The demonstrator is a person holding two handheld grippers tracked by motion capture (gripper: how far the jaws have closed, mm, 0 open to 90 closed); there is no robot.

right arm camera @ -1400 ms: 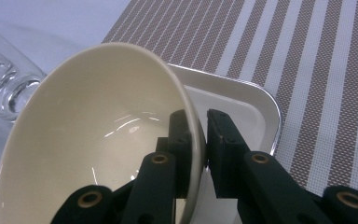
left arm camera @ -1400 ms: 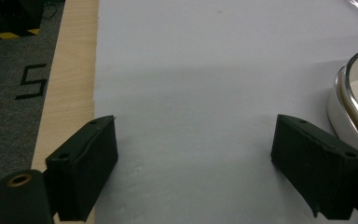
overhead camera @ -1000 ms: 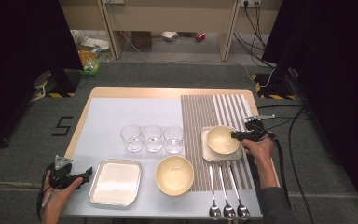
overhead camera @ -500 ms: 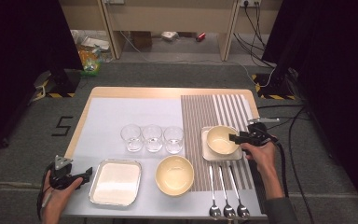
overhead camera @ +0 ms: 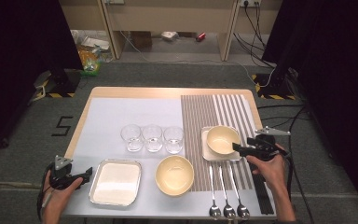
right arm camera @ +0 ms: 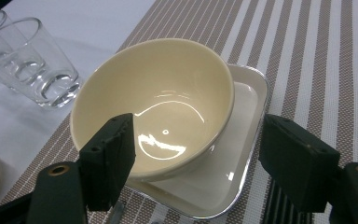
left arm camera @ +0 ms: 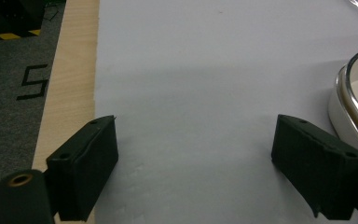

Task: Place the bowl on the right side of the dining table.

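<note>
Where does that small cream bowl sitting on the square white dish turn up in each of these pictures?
High view: the small cream bowl is right of centre, on the square white dish.
Left gripper view: not in it.
Right gripper view: centre, just beyond the open jaws.
Shared landmark: the striped placemat under the dish.

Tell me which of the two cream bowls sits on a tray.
The smaller bowl, right by the right gripper, sits on the square tray; the larger bowl rests directly on the table.
</note>
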